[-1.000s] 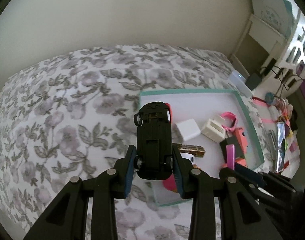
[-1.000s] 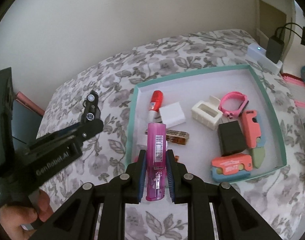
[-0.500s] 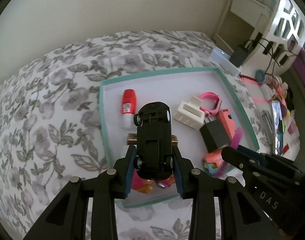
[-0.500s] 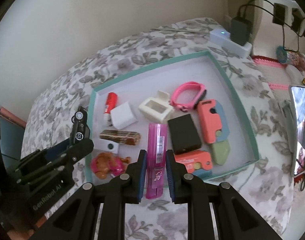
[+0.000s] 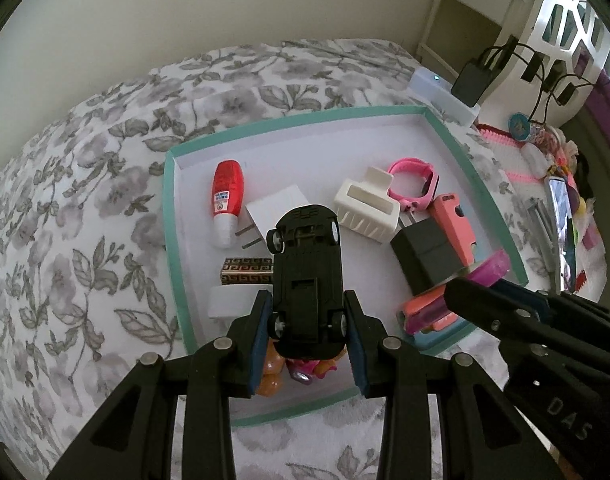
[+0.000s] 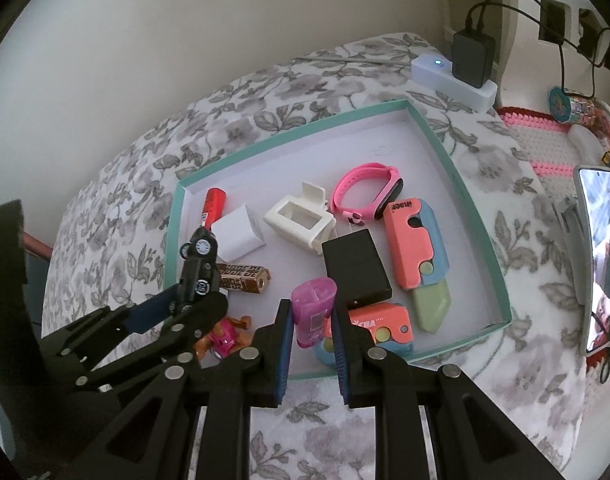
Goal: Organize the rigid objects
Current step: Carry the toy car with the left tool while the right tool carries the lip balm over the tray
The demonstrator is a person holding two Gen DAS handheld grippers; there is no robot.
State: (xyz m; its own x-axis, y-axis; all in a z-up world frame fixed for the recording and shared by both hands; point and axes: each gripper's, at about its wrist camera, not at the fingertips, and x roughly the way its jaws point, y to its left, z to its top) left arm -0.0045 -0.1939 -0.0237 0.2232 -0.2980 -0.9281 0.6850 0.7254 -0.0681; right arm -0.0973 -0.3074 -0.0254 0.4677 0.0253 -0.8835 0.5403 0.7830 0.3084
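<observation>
My left gripper (image 5: 307,312) is shut on a black toy car (image 5: 307,276), underside up, held above the near part of a teal-rimmed white tray (image 5: 173,216). It also shows in the right wrist view (image 6: 199,264). My right gripper (image 6: 311,324) is shut on a pink translucent lighter (image 6: 313,304), tilted end-on over the tray's near edge (image 6: 457,340); the lighter also shows in the left wrist view (image 5: 489,268).
In the tray lie a red bottle (image 5: 227,196), white plug (image 6: 241,236), white clip (image 6: 301,220), pink band (image 6: 365,188), black block (image 6: 357,268), coral toy knives (image 6: 417,244), a patterned lighter (image 6: 243,278), a pink-orange toy (image 6: 225,338). A phone (image 6: 599,256) lies right.
Both grippers have moved in over the tray and lower toward it. The pink lighter has tipped from lying along the fingers to pointing end-on. Both still hold their objects.
</observation>
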